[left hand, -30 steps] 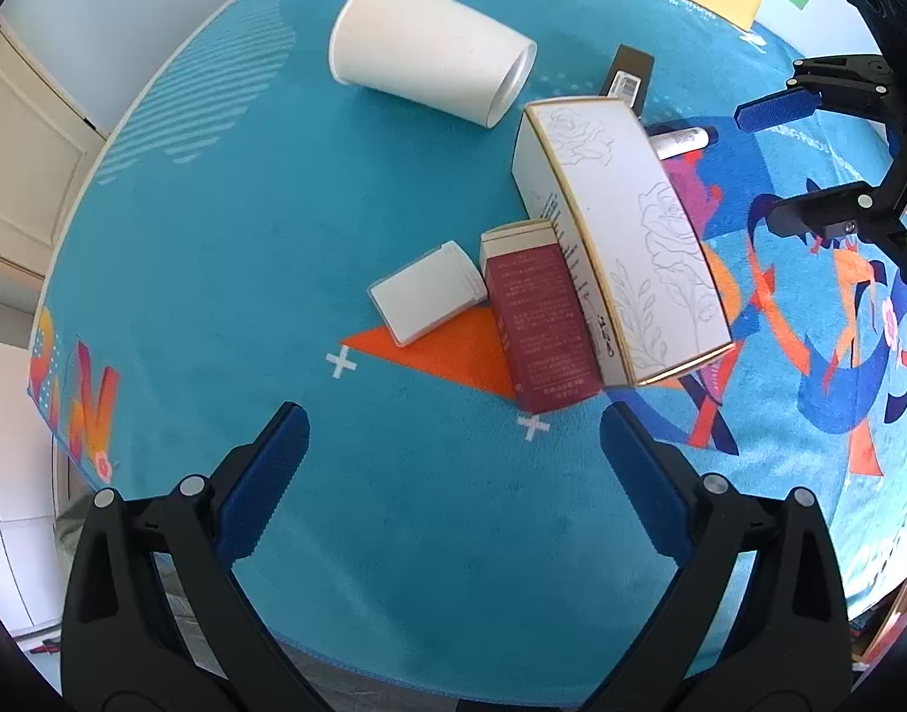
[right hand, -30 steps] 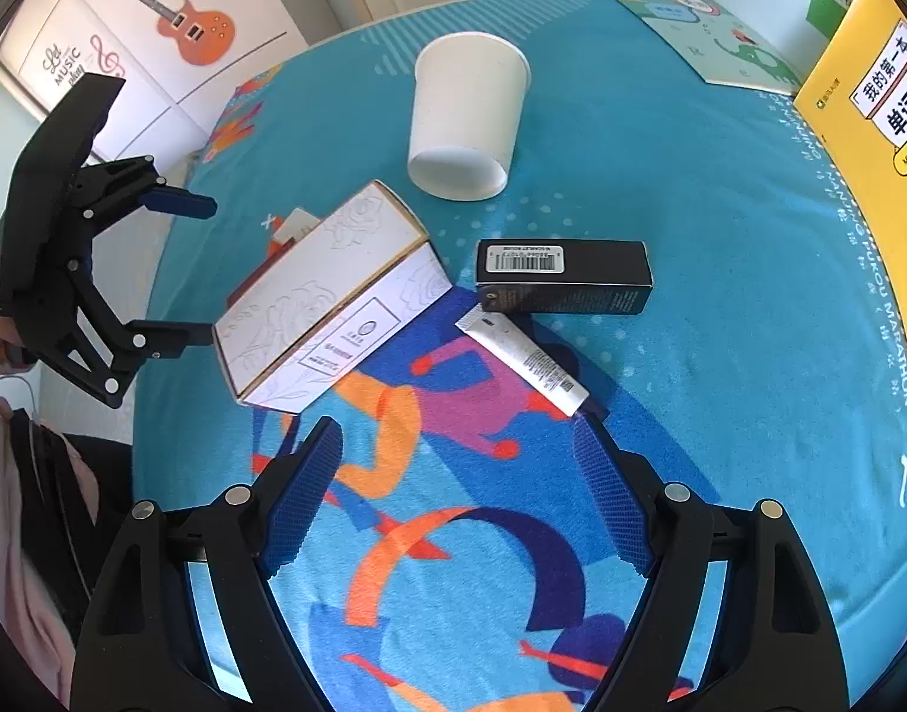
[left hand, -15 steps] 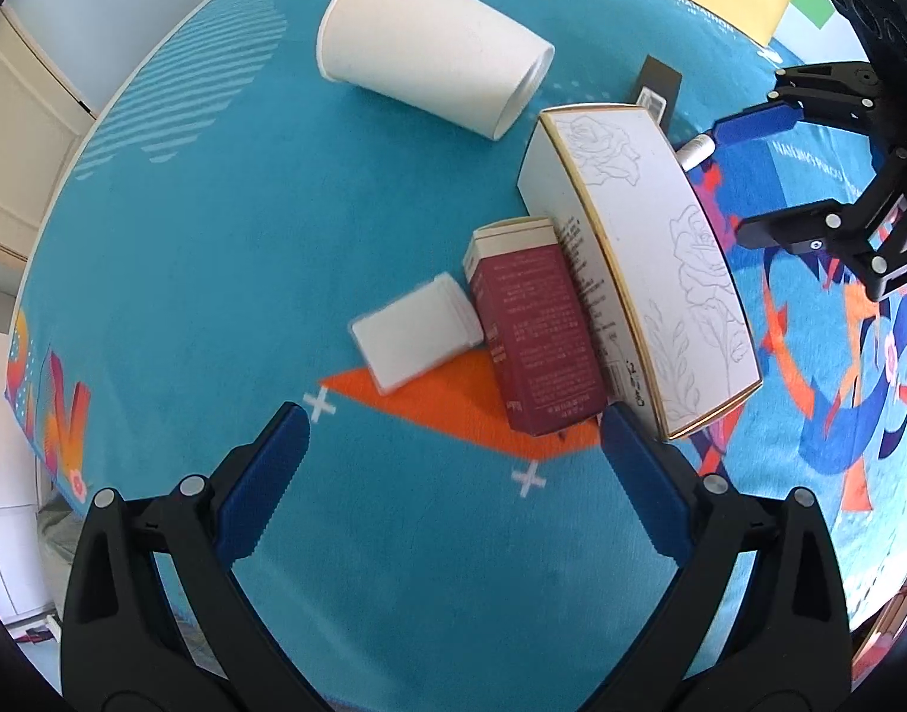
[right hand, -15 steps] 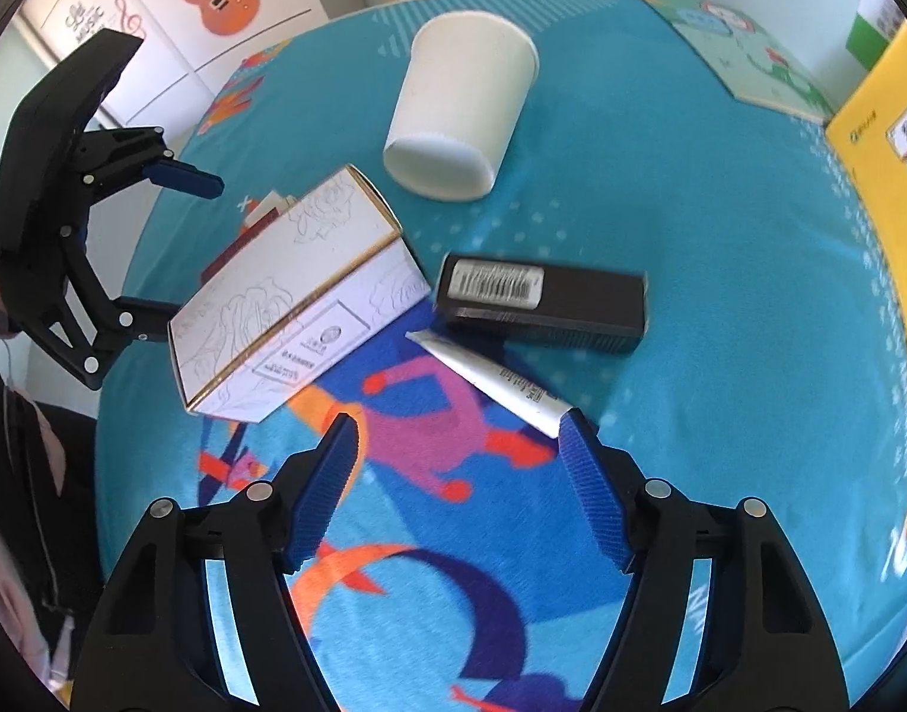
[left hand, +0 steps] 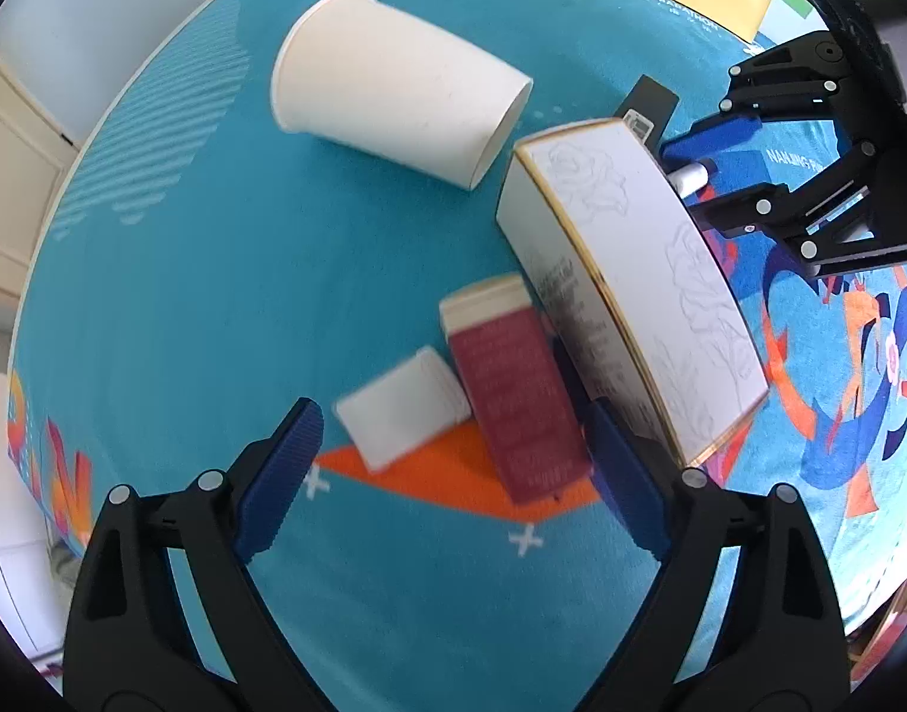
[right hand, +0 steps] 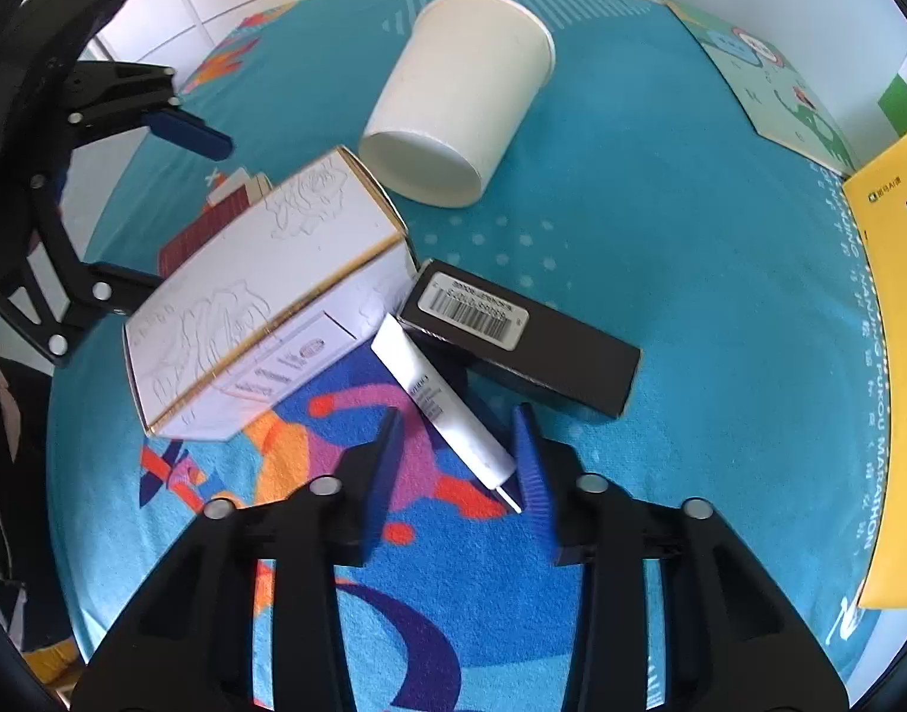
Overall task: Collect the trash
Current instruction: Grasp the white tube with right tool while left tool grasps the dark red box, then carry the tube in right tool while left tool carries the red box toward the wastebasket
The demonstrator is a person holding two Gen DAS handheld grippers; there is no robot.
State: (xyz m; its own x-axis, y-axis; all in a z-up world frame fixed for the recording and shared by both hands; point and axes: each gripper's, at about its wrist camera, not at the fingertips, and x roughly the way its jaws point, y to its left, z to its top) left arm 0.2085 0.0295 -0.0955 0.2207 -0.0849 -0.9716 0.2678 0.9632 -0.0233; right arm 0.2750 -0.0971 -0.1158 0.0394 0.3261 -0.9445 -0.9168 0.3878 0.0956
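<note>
Now my right claw, jaws apart, straddles the tube, whose long axis runs toward 11 o'clock.

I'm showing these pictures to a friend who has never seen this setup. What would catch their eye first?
Probably the big white paper cup lying on its side at the far end of the bright teal patterned mat. Next, the white rose-embossed box mid-mat, and the right hand-held gripper, open, straddling the end of a thin white tube beside a black barcoded box.
</note>
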